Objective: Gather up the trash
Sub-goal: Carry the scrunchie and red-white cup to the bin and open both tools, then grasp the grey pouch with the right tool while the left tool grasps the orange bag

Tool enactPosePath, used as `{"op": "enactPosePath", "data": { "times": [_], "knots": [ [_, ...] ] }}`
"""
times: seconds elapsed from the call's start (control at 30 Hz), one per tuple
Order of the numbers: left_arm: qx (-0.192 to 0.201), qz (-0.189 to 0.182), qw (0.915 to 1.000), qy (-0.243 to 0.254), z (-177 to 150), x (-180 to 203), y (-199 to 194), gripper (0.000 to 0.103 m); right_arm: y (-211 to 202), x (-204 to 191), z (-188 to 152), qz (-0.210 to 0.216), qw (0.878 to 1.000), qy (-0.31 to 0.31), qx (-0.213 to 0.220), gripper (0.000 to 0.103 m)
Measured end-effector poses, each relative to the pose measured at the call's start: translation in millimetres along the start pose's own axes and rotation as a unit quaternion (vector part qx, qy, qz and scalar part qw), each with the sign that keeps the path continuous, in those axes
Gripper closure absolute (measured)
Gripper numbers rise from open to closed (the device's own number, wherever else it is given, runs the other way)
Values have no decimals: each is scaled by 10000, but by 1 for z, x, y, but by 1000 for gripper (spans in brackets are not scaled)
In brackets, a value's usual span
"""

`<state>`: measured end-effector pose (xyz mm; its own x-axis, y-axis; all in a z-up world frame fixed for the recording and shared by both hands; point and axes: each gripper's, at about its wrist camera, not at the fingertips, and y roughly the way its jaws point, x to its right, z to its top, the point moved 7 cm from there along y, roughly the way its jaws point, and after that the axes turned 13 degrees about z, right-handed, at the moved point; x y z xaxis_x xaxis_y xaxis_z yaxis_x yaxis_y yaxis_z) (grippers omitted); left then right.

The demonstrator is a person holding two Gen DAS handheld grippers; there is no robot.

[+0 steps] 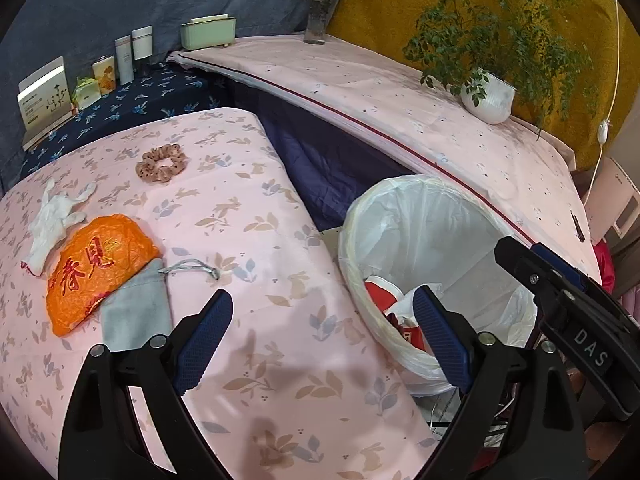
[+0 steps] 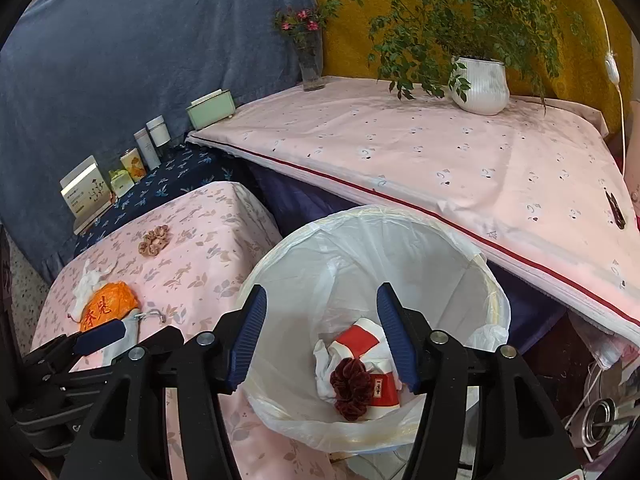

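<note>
A trash bin [image 2: 452, 256] lined with a white bag stands between two pink-covered surfaces; it also shows in the left wrist view [image 1: 420, 216]. Inside lie red-and-white paper cups [image 2: 360, 340] and a dark red scrunchie [image 2: 352, 388]. My right gripper [image 2: 324, 336] is open and empty right above the bin. My left gripper [image 1: 324, 332] is open and empty over the pink bedding [image 1: 248, 216], beside the bin. On the bedding lie an orange plastic bag [image 1: 96, 272], a crumpled white glove [image 1: 52, 220], a grey drawstring pouch [image 1: 136, 308] and a tan scrunchie [image 1: 162, 162].
A pink-covered table [image 2: 440, 152] carries a potted plant [image 2: 480, 84] and a flower vase [image 2: 310, 64]. Boxes and bottles [image 1: 108, 68] line a dark blue shelf at the back left. A white cord [image 2: 612, 68] hangs at the right.
</note>
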<state>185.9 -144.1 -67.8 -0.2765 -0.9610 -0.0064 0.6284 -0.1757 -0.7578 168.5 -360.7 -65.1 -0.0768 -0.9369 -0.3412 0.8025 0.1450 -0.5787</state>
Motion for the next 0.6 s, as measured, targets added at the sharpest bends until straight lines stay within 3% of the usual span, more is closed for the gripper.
{"op": "enactPosePath", "data": {
  "times": [0.6],
  "knots": [
    [22, 281, 9987, -427, -7, -57, -10, 15, -3, -44, -8, 106, 9997, -214, -54, 33]
  ]
}}
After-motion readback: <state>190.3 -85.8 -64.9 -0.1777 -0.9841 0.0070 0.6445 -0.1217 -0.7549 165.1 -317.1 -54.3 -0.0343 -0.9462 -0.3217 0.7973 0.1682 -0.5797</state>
